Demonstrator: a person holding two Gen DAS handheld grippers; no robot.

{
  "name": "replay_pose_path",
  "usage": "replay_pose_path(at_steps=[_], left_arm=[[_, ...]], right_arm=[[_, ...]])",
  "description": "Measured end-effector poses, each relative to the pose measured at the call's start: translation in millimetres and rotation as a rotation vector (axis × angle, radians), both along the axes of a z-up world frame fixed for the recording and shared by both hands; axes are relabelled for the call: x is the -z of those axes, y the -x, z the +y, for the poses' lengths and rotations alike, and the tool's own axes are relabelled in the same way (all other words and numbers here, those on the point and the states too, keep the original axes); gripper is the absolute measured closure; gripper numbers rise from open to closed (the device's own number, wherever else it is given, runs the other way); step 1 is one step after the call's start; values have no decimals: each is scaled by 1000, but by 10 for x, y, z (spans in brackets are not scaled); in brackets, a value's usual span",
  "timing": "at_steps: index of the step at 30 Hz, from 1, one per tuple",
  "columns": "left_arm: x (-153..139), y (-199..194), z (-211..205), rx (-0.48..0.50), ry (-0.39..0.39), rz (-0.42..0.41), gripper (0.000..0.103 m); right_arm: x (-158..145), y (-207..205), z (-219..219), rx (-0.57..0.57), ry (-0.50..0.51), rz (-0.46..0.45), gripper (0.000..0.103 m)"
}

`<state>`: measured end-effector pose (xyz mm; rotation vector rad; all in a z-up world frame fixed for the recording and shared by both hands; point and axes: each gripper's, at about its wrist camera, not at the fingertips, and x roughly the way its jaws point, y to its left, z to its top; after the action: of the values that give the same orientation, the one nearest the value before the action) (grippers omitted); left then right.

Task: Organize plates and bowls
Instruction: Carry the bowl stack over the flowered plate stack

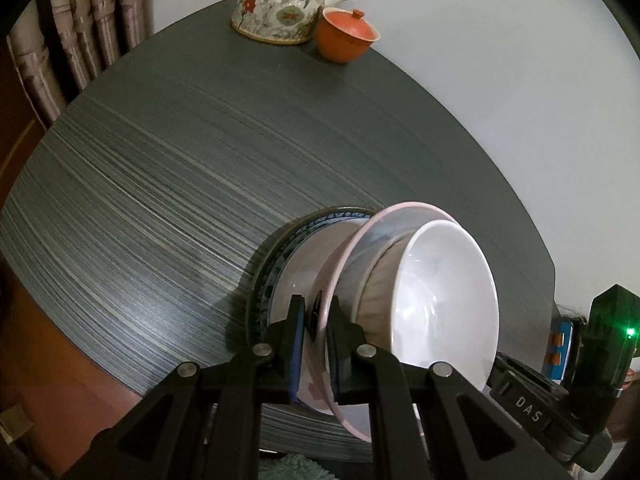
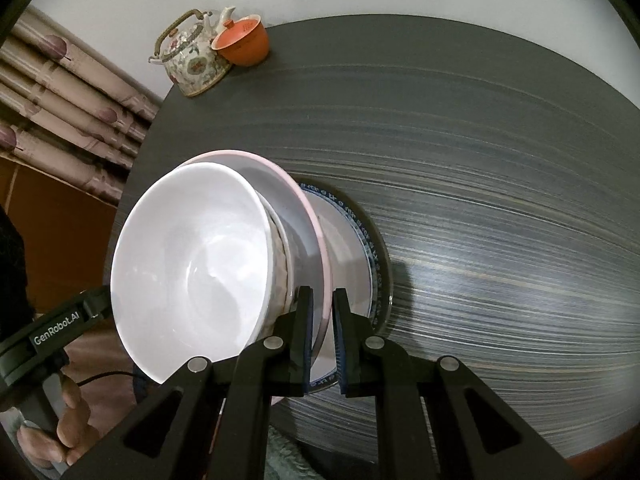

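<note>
While both grippers point steeply down at the dark, streaked worktop (image 1: 168, 184), each one clamps the rim of the same pink-rimmed plate (image 1: 352, 248). In the left wrist view, the left gripper (image 1: 318, 320) has its fingers (image 1: 297, 320) closed tightly on the plate's near edge, one finger on each face of the rim. In the right wrist view, the right gripper (image 2: 322, 312) grips the opposite edge of the plate in the same way, with its fingers (image 2: 306, 312) pressed against the rim from both sides.

A white bowl (image 1: 444, 296) sits on the pink-rimmed plate, its opening facing up and its inside bare. Its outer wall shows a faint grey pattern. Below the pink-rimmed plate lies a blue-patterned plate (image 1: 316, 220), and a dark-edged plate (image 2: 386, 280) lies under that one, on the worktop. Whether the pink-rimmed plate touches the blue-patterned plate cannot be told from either view.

At the far edge of the worktop, well apart from the stack, stands a floral teapot (image 1: 280, 8) with a wrapped handle. An orange lidded cup (image 1: 346, 36) stands just beside it. A pleated curtain (image 2: 68, 92) hangs behind the worktop on one side, and a plain pale wall (image 1: 480, 80) fills the rest of the background. A hand (image 2: 68, 428) holding the left gripper's body shows at the lower left of the right wrist view.
</note>
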<state>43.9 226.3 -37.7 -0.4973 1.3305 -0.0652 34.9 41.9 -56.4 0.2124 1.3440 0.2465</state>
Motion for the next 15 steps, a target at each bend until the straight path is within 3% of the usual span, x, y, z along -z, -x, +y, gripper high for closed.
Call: replay_pose_path(at_steps=[15], left_arm=[[115, -43, 15, 7, 2, -7, 95]], right_arm=[[86, -9, 36, 0, 16, 14, 91]])
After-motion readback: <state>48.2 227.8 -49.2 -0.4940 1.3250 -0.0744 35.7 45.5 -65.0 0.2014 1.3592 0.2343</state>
